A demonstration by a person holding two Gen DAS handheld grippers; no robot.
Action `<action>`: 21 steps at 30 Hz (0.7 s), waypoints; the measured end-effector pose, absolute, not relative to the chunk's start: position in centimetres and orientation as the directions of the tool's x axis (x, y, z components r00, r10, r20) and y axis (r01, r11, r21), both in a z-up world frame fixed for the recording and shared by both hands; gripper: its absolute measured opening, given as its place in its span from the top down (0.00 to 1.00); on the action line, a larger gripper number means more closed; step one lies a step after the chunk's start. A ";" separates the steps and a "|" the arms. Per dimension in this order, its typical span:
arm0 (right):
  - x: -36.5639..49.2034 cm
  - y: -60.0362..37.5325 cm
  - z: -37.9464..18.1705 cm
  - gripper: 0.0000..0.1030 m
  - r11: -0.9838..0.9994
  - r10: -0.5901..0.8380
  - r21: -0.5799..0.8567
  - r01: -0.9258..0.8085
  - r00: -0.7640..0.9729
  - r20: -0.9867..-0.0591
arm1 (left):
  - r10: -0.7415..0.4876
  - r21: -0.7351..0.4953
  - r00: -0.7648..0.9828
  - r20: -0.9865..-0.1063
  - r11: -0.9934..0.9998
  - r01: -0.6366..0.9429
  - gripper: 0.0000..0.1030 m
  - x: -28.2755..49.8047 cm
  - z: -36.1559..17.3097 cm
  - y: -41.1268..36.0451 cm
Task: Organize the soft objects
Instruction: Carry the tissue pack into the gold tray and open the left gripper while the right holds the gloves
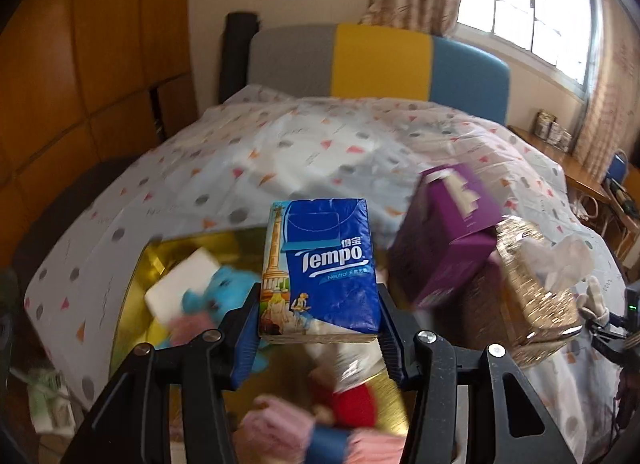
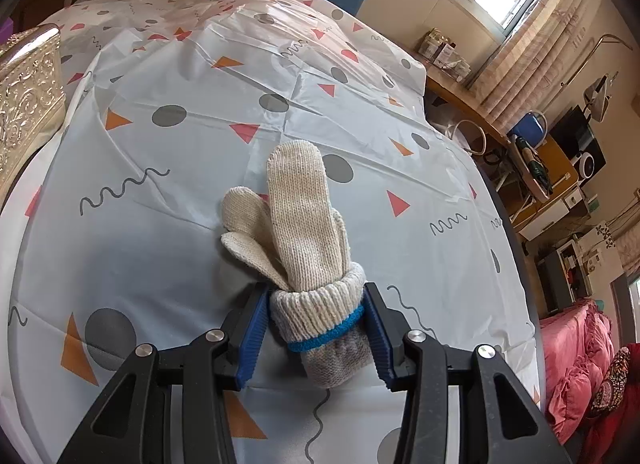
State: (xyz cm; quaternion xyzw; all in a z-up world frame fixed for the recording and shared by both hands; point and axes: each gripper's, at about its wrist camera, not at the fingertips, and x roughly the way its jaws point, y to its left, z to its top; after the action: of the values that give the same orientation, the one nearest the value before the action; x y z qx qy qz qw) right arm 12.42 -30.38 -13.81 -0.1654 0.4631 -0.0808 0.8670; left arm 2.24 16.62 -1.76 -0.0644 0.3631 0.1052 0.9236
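My left gripper (image 1: 320,328) is shut on a blue Tempo tissue pack (image 1: 320,268), held upright above a gold tray (image 1: 132,288). The tray holds a blue plush toy (image 1: 224,292), a white block (image 1: 180,284), pink knit pieces (image 1: 276,428) and a red soft item (image 1: 356,404). My right gripper (image 2: 316,328) is shut on the cuff of a rolled cream knit glove (image 2: 300,223) with a blue band, just above the patterned sheet (image 2: 160,167). The glove also shows at the right edge of the left wrist view (image 1: 596,296).
A purple box (image 1: 448,223) and a gold embossed tissue box (image 1: 532,284), also seen in the right wrist view (image 2: 28,87), stand on the bed right of the tray. A headboard (image 1: 380,59) is behind. A cluttered desk (image 2: 536,159) and pink bedding (image 2: 576,364) lie to the right.
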 end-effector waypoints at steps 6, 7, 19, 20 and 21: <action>12.4 -30.4 -13.8 0.55 0.933 -0.293 -0.360 -0.012 0.555 -0.778 | 0.217 -0.078 0.657 -0.722 0.918 -0.389 0.49 -2.5 -4.0 22.4; 12.4 -30.4 -13.8 0.55 0.932 -0.294 -0.361 -0.013 0.556 -0.778 | 0.218 -0.088 0.647 -0.731 0.910 -0.406 0.49 -3.2 -4.3 23.1; 12.3 -30.0 -14.0 0.55 0.921 -0.313 -0.390 -0.020 0.559 -0.768 | 0.097 -0.186 0.617 -0.781 0.907 -0.378 0.49 -1.9 -7.3 23.5; 12.3 -30.0 -14.0 0.55 0.920 -0.314 -0.391 -0.020 0.559 -0.767 | 0.101 -0.172 0.610 -0.786 0.912 -0.373 0.49 -1.5 -7.5 23.2; 12.3 -30.0 -14.0 0.55 0.920 -0.315 -0.392 -0.020 0.559 -0.767 | 0.109 -0.157 0.601 -0.792 0.915 -0.372 0.49 -1.0 -7.7 23.0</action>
State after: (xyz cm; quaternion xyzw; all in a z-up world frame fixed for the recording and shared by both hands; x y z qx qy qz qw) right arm 12.34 -29.96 -14.01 -0.1812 0.4618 -0.0855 0.8641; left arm -0.95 22.96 -7.68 -0.1547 0.4253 0.1365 0.8812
